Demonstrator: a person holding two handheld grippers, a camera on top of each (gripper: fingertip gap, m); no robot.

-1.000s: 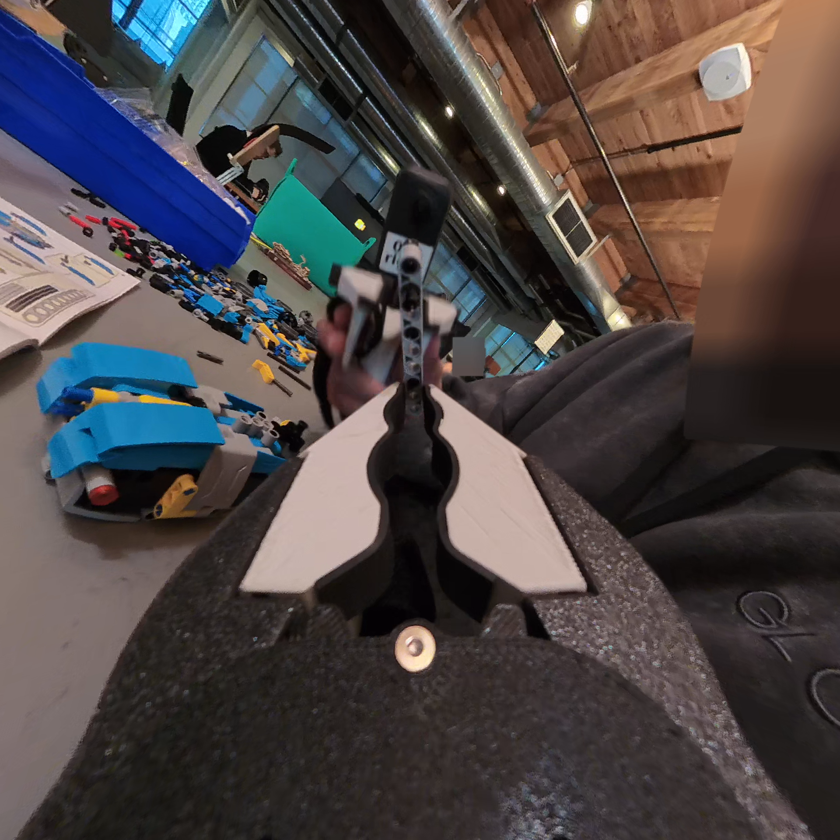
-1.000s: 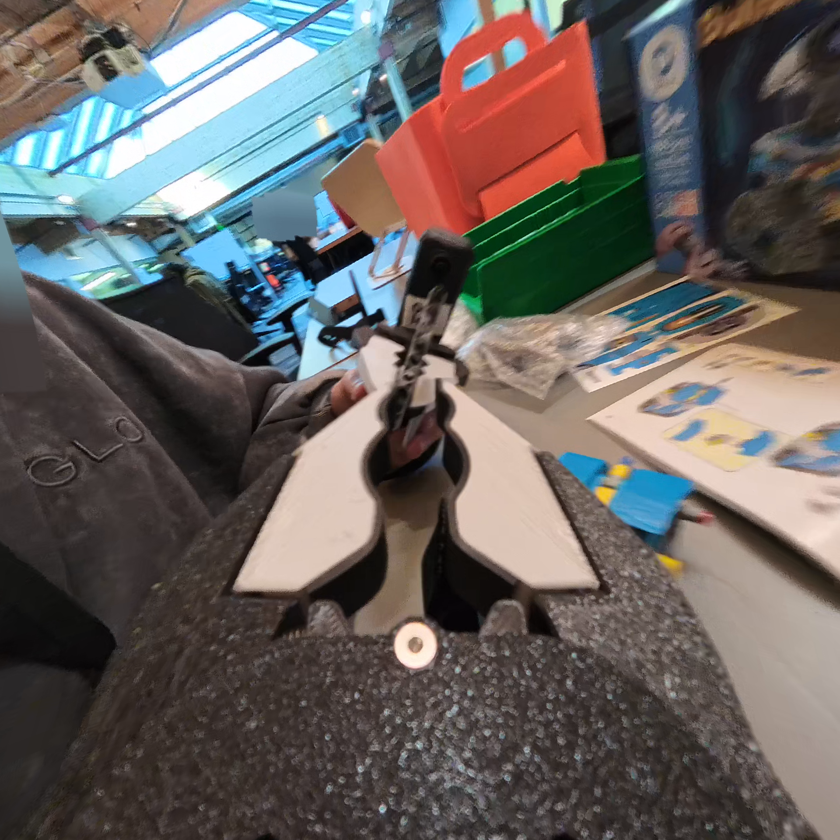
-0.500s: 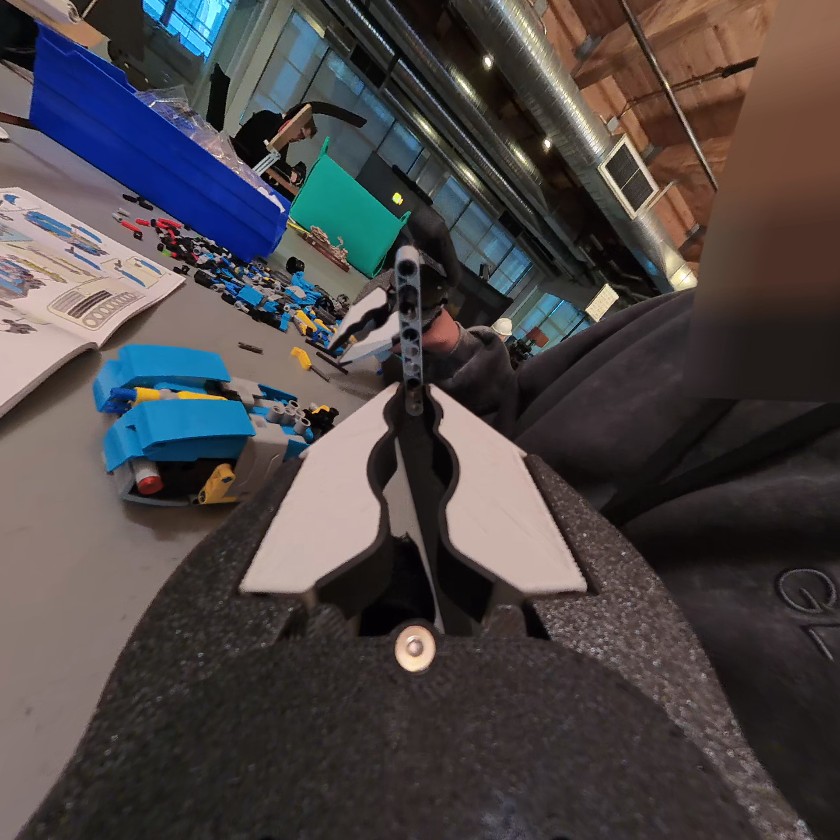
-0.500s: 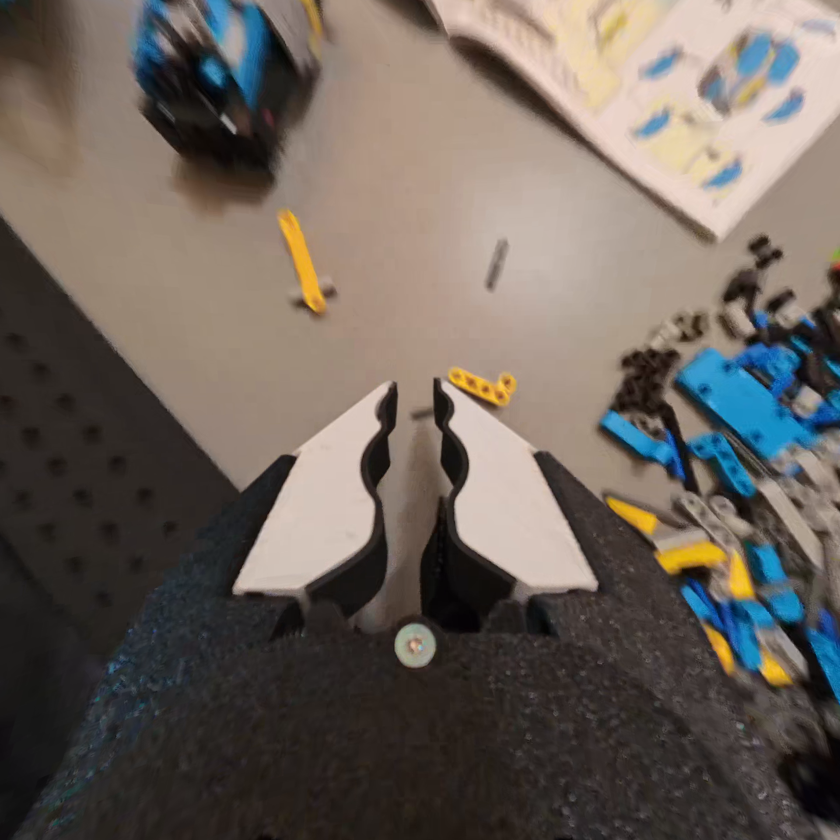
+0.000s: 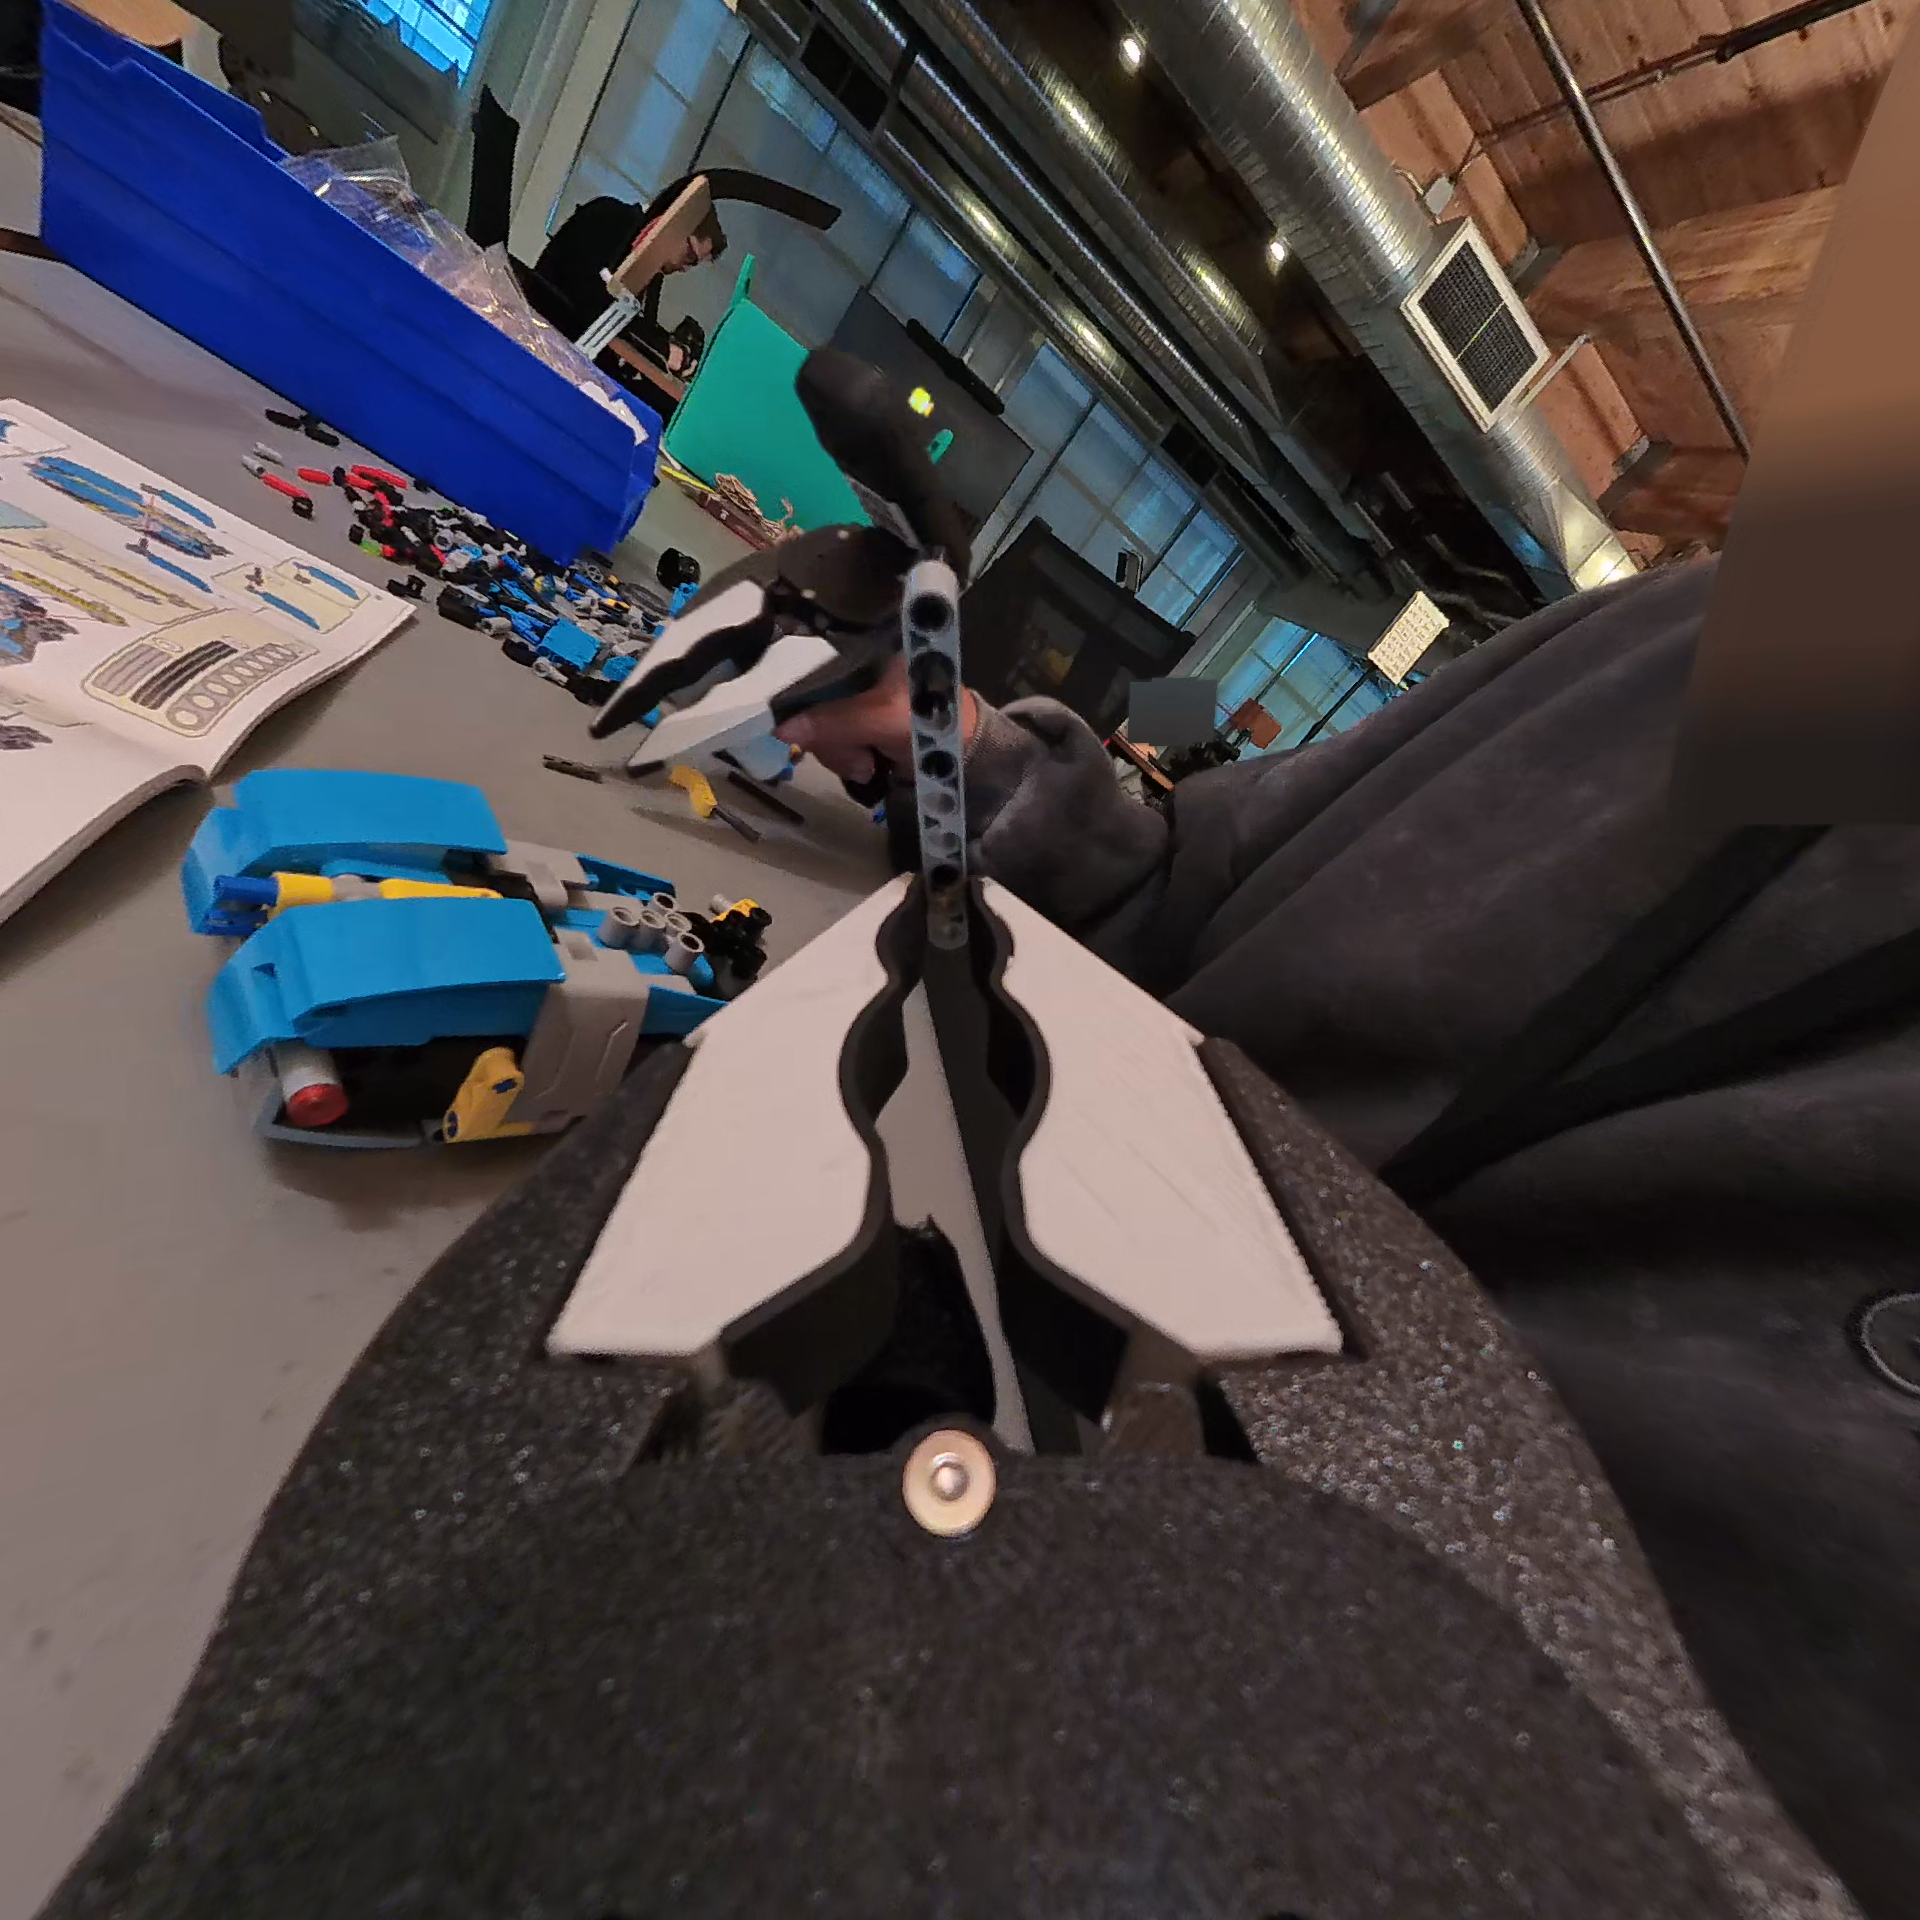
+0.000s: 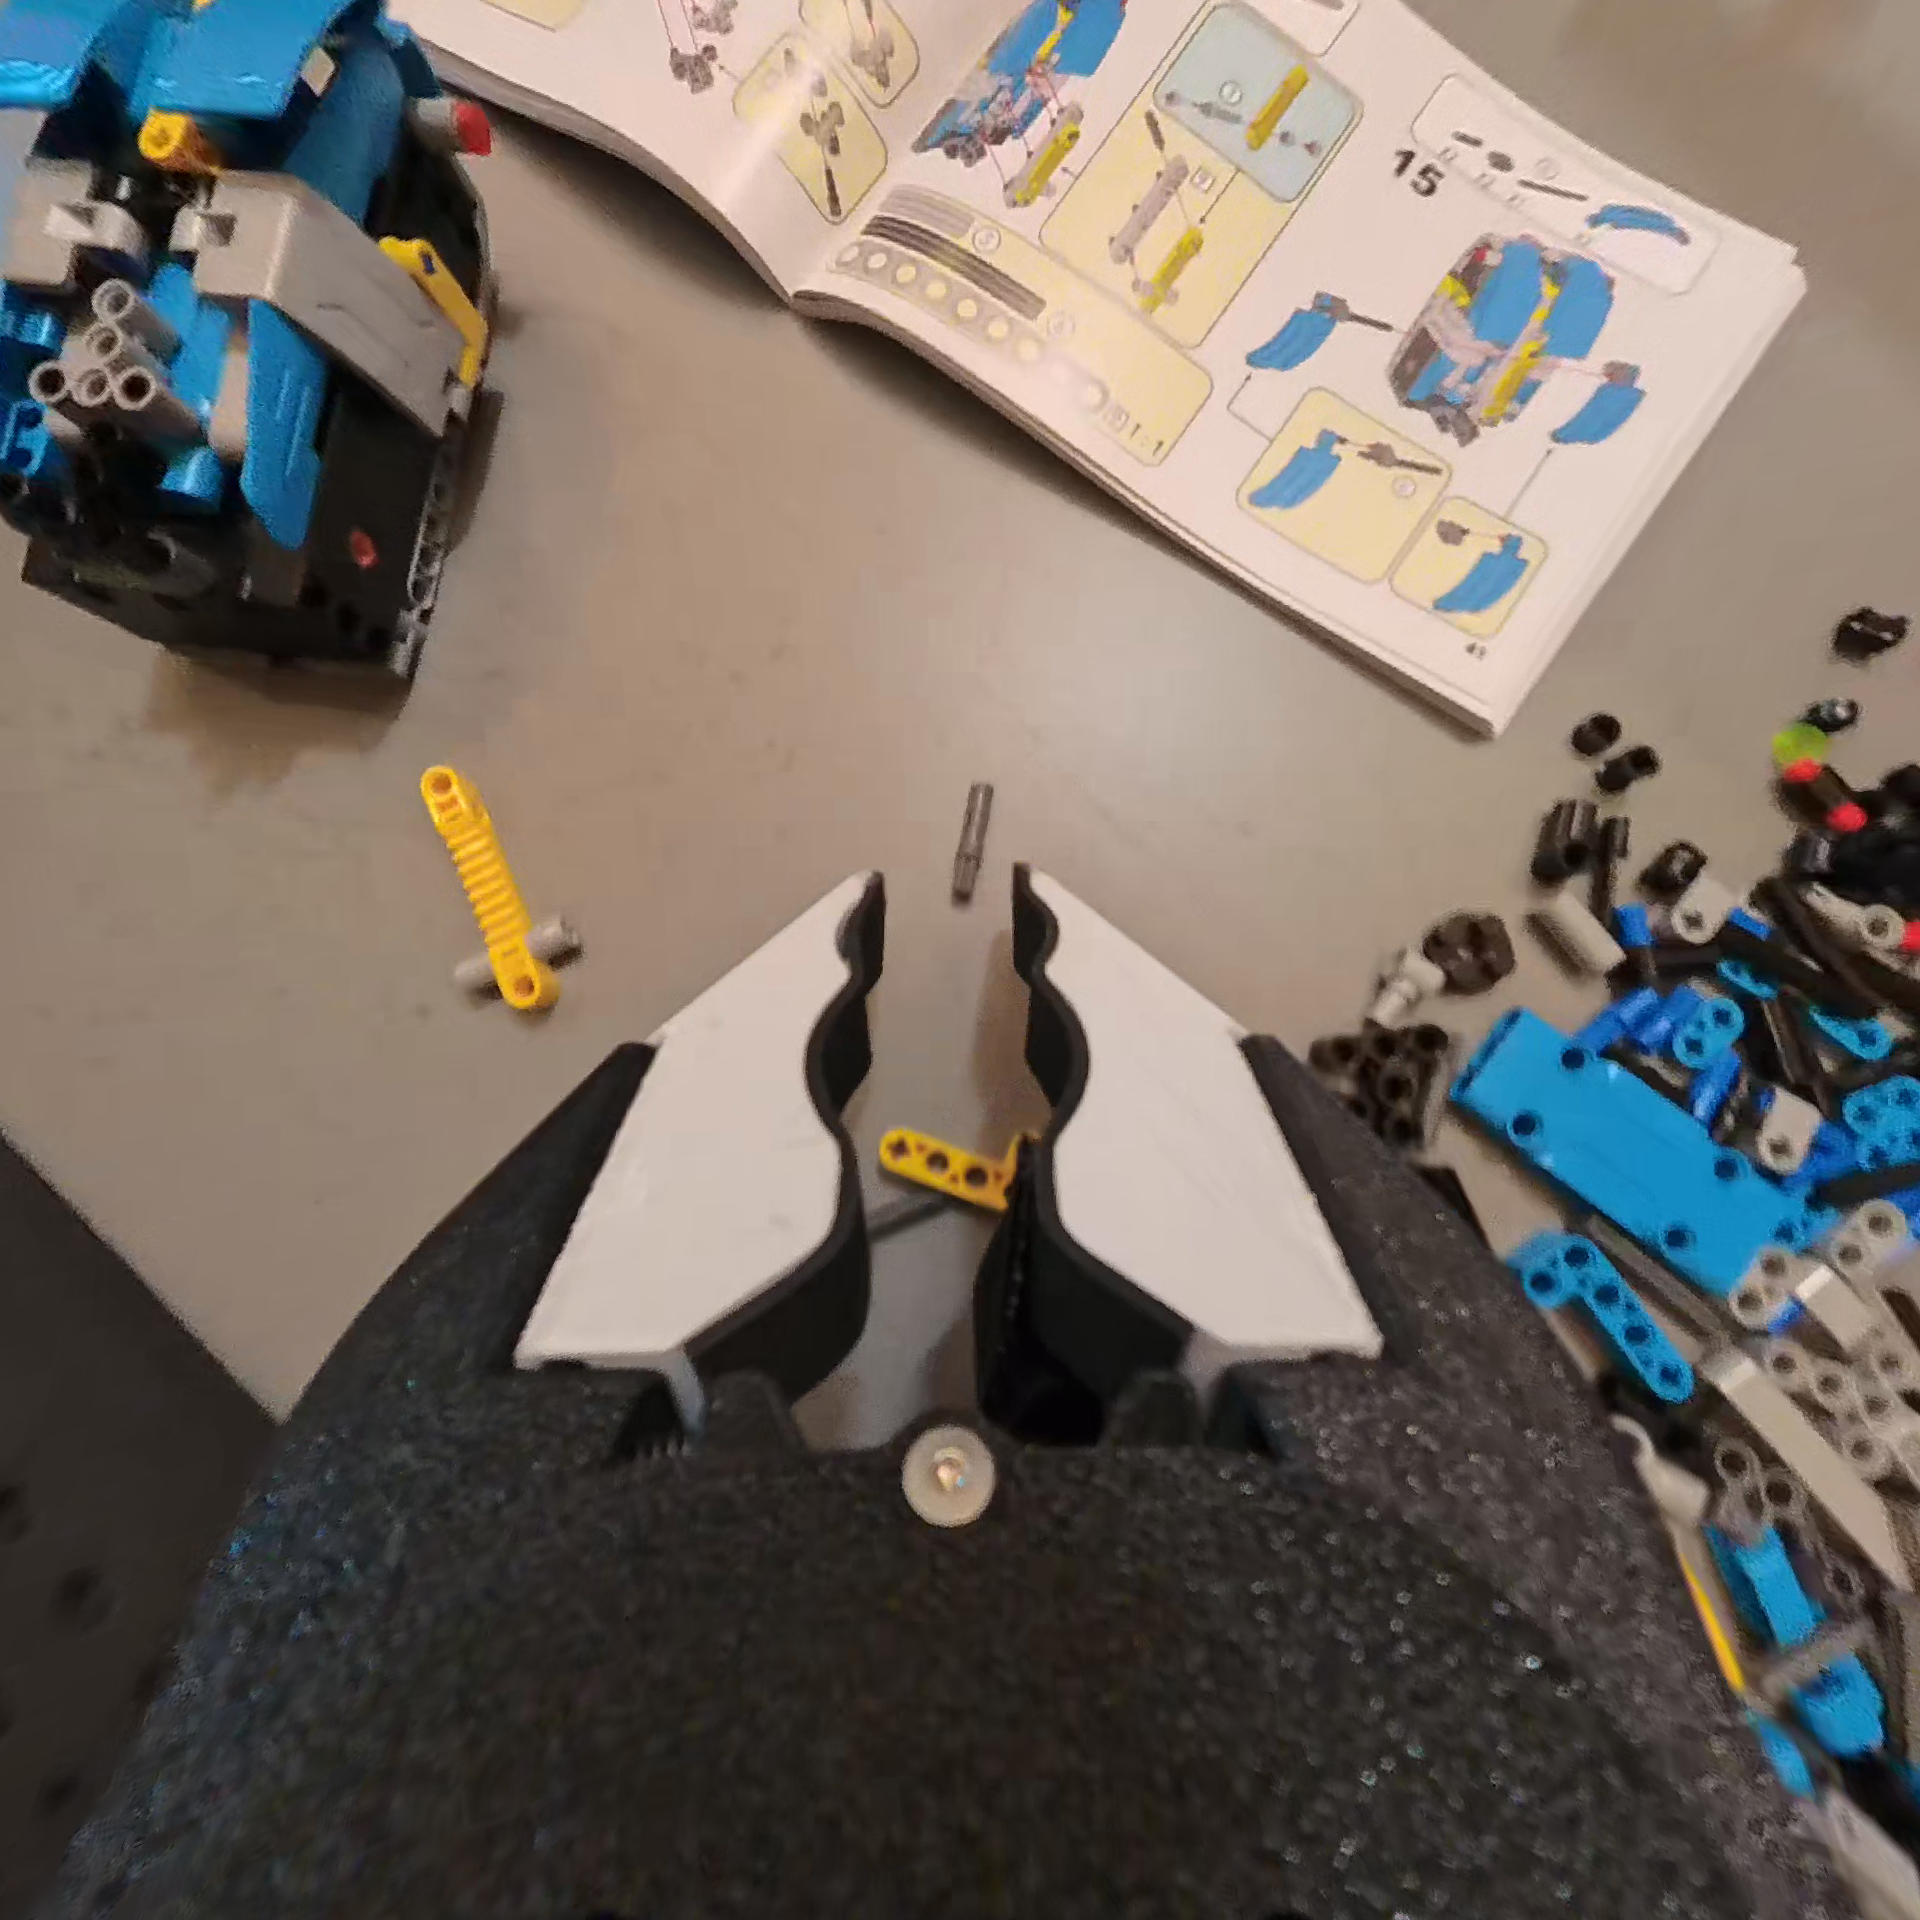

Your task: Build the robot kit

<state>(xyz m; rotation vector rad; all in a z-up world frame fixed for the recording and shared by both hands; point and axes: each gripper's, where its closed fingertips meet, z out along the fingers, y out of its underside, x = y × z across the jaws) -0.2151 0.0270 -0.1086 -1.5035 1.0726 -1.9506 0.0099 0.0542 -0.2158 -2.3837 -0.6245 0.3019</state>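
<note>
My left gripper (image 5: 943, 896) is shut on a grey beam with a row of holes (image 5: 933, 727), held upright above the table edge. My right gripper (image 6: 948, 883) is open and empty, pointing down at the grey table (image 6: 727, 623). A small dark grey pin (image 6: 971, 840) lies just ahead of its fingertips. A yellow angled beam (image 6: 951, 1166) lies on the table between its jaws. In the left wrist view the right gripper (image 5: 623, 743) hovers low over small parts. A blue and grey brick model (image 5: 416, 977) lies on the table, also in the right wrist view (image 6: 229, 332).
An open instruction booklet (image 6: 1195, 270) lies beyond the right gripper. A yellow toothed piece on a grey pin (image 6: 488, 894) lies to the left. A heap of blue, black and grey parts (image 6: 1714, 1122) fills the right side. A blue bin (image 5: 312, 312) stands at the back. My right fingertips sit around 25 cm from my left ones.
My right gripper let go near the beam, swung down to the table and moved forward over the yellow angled beam toward the dark pin. My left gripper kept the beam, tilting slightly.
</note>
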